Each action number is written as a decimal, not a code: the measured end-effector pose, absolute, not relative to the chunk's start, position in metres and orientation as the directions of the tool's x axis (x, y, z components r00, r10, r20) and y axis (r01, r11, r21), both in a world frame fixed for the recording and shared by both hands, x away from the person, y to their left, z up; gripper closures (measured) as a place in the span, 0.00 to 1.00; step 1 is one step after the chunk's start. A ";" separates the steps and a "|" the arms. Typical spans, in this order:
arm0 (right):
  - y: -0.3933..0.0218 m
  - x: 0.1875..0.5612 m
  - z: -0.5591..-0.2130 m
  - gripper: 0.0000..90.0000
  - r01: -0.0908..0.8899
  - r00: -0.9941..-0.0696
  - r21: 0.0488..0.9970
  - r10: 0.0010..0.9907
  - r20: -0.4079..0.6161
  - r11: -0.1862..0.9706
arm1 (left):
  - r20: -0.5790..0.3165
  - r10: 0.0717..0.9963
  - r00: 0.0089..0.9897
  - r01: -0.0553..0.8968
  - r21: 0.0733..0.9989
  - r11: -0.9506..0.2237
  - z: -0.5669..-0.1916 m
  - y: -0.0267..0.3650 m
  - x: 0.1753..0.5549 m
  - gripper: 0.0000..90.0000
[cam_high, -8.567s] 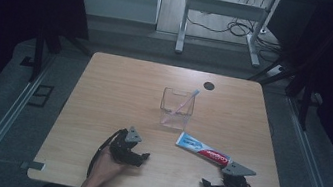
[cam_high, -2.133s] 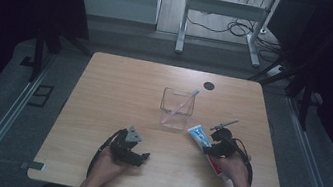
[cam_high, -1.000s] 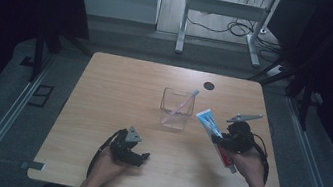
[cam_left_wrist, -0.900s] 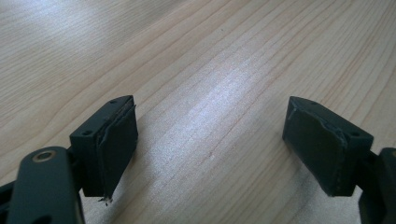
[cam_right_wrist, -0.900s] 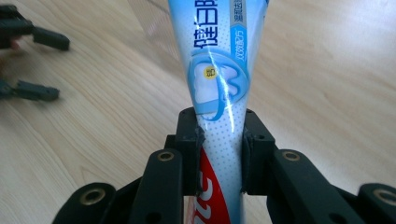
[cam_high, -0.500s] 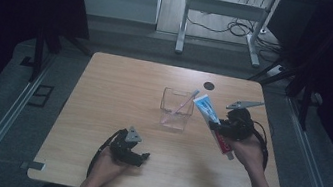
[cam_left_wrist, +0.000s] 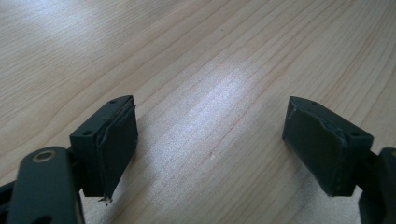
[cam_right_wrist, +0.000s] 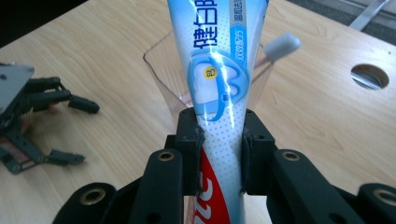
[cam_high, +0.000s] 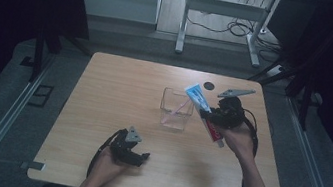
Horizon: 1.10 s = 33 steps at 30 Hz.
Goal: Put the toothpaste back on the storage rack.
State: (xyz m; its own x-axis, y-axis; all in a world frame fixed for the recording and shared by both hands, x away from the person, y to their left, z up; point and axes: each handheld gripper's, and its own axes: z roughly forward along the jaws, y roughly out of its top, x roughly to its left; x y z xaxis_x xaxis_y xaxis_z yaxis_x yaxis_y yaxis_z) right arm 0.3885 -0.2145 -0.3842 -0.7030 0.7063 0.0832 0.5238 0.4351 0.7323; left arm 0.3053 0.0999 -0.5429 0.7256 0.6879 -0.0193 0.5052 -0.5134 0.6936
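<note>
Between right gripper (cam_right_wrist: 220,154) pads: toothpaste tube (cam_right_wrist: 217,70).

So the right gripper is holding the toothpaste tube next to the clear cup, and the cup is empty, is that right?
Not quite: the clear cup is not empty. A toothbrush stands in it, as the right gripper view shows. The right gripper does hold the toothpaste tube by the cup.

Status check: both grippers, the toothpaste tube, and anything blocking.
Right gripper shut on toothpaste tube, beside clear cup. Left gripper open. Toothbrush in cup.
</note>
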 end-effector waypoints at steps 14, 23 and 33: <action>-0.189 0.414 -0.377 0.81 0.480 -0.725 0.768 0.685 0.074 0.425 | -0.019 0.688 0.726 0.505 0.694 -0.513 -0.543 0.100 0.305 0.20; -0.174 0.429 -0.373 0.81 0.456 -0.736 0.784 0.674 0.066 0.421 | -0.020 0.687 0.726 0.504 0.694 -0.513 -0.543 0.100 0.305 0.20; -0.158 0.445 -0.373 0.81 0.442 -0.735 0.796 0.675 0.058 0.413 | -0.020 0.687 0.726 0.504 0.695 -0.513 -0.543 0.100 0.305 0.20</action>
State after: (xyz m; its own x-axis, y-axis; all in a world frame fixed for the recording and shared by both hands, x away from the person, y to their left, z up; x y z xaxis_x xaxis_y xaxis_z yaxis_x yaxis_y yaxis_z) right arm 0.4451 -0.1584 -0.3731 -0.7354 0.6752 0.0576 0.4420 0.4135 0.7961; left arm 0.3054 0.1000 -0.5431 0.7259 0.6875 -0.0196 0.5044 -0.5128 0.6947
